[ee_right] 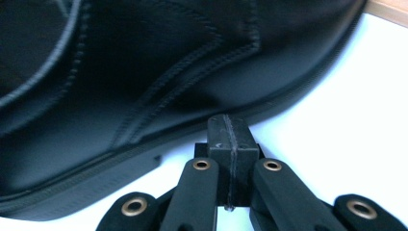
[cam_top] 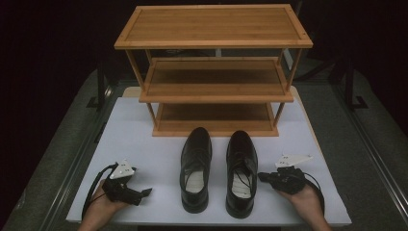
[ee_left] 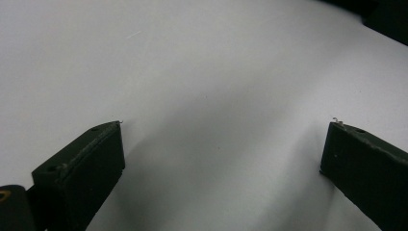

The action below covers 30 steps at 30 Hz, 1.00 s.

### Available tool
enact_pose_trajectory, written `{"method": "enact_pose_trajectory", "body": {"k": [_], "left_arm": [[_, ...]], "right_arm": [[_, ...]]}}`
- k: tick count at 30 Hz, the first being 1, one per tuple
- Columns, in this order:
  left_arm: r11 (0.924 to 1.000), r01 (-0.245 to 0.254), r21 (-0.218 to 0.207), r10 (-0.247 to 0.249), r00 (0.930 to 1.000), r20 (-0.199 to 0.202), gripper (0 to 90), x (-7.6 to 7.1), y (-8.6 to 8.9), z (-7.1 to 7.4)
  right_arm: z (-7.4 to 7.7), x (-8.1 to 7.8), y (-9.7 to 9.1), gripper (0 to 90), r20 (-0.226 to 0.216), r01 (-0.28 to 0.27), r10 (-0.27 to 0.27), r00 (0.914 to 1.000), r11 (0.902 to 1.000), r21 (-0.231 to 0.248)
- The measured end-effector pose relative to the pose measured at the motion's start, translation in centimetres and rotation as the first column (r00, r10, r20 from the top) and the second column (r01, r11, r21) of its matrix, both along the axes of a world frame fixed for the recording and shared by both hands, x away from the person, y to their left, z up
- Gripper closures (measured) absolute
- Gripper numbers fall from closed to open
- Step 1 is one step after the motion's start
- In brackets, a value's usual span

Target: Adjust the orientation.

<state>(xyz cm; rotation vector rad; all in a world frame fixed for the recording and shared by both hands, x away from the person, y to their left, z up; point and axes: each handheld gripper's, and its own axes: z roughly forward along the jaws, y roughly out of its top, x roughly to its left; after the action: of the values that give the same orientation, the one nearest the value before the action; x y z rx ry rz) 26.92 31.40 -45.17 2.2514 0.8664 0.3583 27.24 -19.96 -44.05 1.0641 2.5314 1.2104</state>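
Two black leather shoes stand side by side on the white table [cam_top: 144,139], toes toward the rack: a left shoe [cam_top: 196,166] and a laced right shoe [cam_top: 241,171]. My right gripper [cam_top: 262,176] lies low at the right shoe's outer side, jaws shut with nothing between them, tips right at the sole. In the right gripper view the shut jaws [ee_right: 230,137] point at the shoe's side [ee_right: 144,72], just short of the welt. My left gripper [cam_top: 146,191] rests on the table at the left, apart from the shoes. Its jaws [ee_left: 226,149] are open over bare table.
A three-tier bamboo shoe rack [cam_top: 214,72] stands at the back of the table, its shelves bare. The lowest shelf [cam_top: 214,118] sits right beyond the shoe toes. Dark floor surrounds the table on both sides.
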Motion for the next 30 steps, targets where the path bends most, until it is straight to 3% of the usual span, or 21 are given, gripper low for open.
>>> {"method": "enact_pose_trajectory", "body": {"k": [7,24,30], "left_arm": [[1.0,0.0,0.0,0.0,1.0,-0.001,0.7,0.0,0.0,0.0],[1.0,0.0,0.0,0.0,1.0,-0.001,0.7,0.0,0.0,0.0],[1.0,0.0,0.0,0.0,1.0,-0.001,0.7,0.0,0.0,0.0]], "right_arm": [[-0.2,0.4,0.6,89.8,0.005,-0.014,0.014,0.9999,0.9999,0.005],[0.0,1.2,4.5,89.8,0.024,-0.084,0.085,0.9961,0.9961,-0.026],[0.1,1.0,4.8,89.8,0.027,-0.097,0.098,0.9948,0.9947,-0.031]]}}
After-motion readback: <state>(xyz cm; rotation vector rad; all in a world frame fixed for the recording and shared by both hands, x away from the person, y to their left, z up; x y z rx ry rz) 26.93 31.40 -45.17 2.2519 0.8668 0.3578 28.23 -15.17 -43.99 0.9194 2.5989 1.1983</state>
